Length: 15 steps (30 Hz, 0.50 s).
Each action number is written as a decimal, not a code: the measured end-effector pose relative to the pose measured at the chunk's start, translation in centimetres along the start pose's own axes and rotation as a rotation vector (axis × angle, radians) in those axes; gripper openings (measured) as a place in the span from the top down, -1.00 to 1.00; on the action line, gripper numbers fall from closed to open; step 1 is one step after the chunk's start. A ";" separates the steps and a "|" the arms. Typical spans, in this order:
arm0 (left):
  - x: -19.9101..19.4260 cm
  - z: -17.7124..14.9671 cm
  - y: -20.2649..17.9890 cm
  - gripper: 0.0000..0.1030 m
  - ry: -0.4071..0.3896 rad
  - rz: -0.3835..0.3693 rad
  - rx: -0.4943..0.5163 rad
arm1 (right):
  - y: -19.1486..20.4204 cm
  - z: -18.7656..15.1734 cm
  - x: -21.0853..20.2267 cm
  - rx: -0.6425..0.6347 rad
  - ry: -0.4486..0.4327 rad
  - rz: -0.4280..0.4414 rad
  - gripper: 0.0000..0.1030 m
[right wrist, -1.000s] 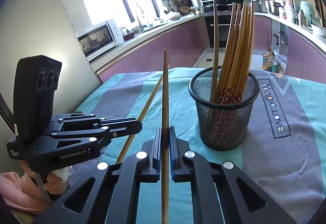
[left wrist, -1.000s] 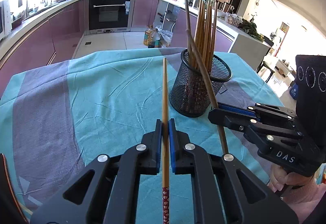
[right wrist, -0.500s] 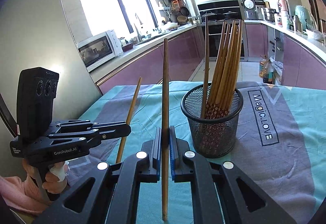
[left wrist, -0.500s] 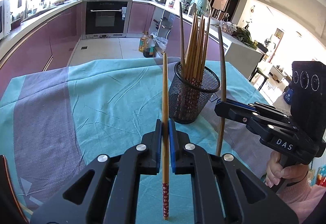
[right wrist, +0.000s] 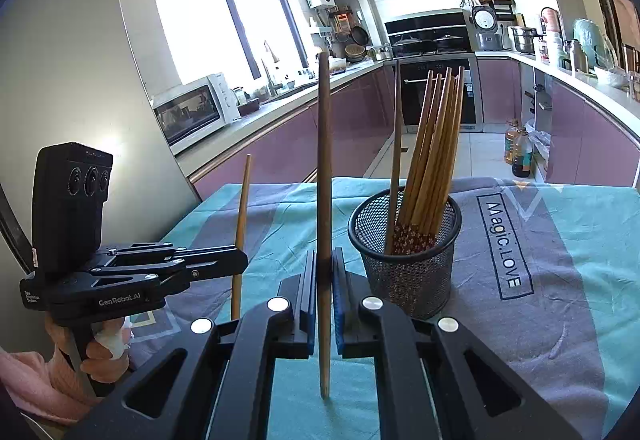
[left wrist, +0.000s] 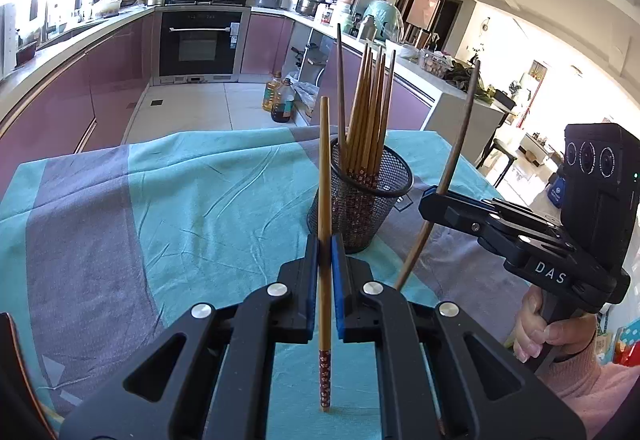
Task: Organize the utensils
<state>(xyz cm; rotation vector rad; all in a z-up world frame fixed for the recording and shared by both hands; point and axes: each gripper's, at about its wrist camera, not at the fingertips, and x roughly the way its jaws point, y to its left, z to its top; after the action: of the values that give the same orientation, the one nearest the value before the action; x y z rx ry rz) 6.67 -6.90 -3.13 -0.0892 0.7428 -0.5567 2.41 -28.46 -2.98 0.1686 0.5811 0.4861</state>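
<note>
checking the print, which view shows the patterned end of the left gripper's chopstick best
The left wrist view. There the chopstick hangs below the shut jaws of the left gripper, showing its red flowered end. In the right wrist view, the same chopstick shows only plain wood; its lower end is hidden.

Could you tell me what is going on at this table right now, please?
A person is tidying chopsticks into a black mesh holder on a teal and grey tablecloth. Each hand works a handheld gripper. The left gripper is shut on a light chopstick, held about upright above the cloth. The right gripper is shut on a darker chopstick, also roughly upright. Neither is in the holder yet, which already holds a bundle of chopsticks.
</note>
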 end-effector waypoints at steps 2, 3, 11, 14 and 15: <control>-0.1 0.1 -0.1 0.85 -0.002 -0.007 0.000 | 0.0 0.0 -0.1 -0.001 -0.005 -0.002 0.88; -0.1 0.1 0.0 0.85 -0.003 -0.008 0.001 | 0.0 0.1 -0.2 -0.002 -0.008 -0.001 0.88; -0.6 0.5 -0.3 0.85 -0.014 -0.018 0.004 | 0.0 0.5 -0.7 -0.003 -0.026 -0.003 0.88; -0.6 0.5 -0.3 0.85 -0.017 -0.021 0.007 | 0.0 0.6 -0.9 -0.005 -0.033 -0.004 0.88; -0.6 0.5 -0.2 0.85 -0.018 -0.022 0.008 | 0.0 0.6 -1.0 -0.006 -0.034 -0.005 0.88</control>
<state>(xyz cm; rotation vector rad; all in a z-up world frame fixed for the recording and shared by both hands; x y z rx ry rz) 6.54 -6.85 -2.31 -0.0952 0.7232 -0.5787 2.00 -28.94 -2.01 0.1696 0.5462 0.4796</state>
